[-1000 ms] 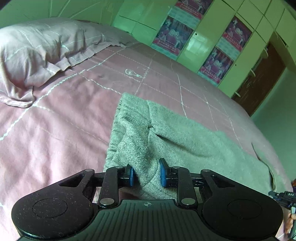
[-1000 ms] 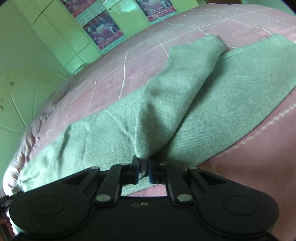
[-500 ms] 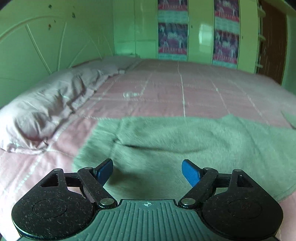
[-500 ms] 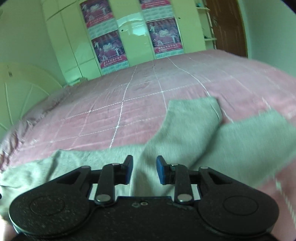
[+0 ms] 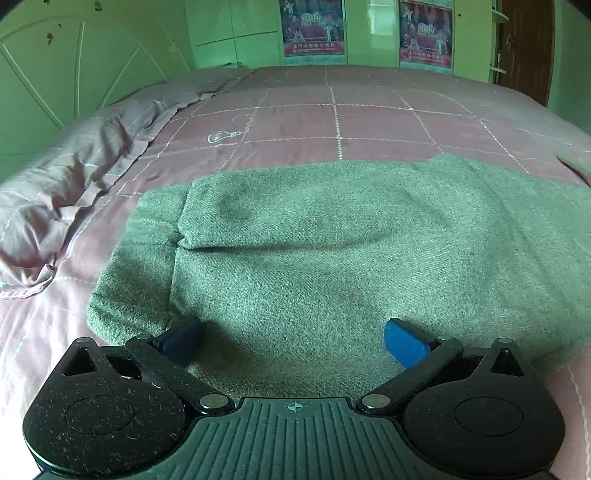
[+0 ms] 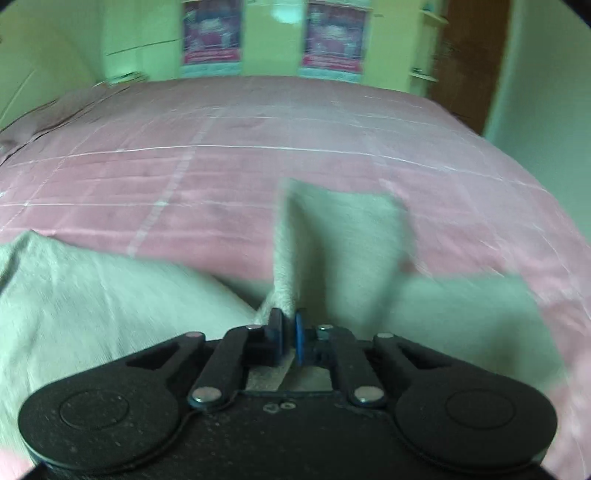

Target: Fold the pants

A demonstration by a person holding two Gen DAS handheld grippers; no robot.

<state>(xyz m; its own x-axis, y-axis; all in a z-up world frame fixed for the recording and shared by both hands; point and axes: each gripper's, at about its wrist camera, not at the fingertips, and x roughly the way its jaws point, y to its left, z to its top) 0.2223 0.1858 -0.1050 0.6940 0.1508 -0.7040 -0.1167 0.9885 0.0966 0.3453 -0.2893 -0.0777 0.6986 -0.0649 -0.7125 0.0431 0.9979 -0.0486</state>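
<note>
Grey-green pants lie on the pink bedspread, folded lengthwise with the waistband end at the left. My left gripper is open, its blue pads spread wide just above the near edge of the pants, holding nothing. In the right wrist view the pants spread to the left, and my right gripper is shut on a raised fold of the leg end. That view is blurred by motion.
A pink pillow lies at the left by the green headboard. Green wardrobe doors with posters stand beyond the bed. A brown door is at the far right.
My left gripper let go of the pants and opened wide. My right gripper briefly opened, then closed on the leg end, which now stands up as a raised fold.
</note>
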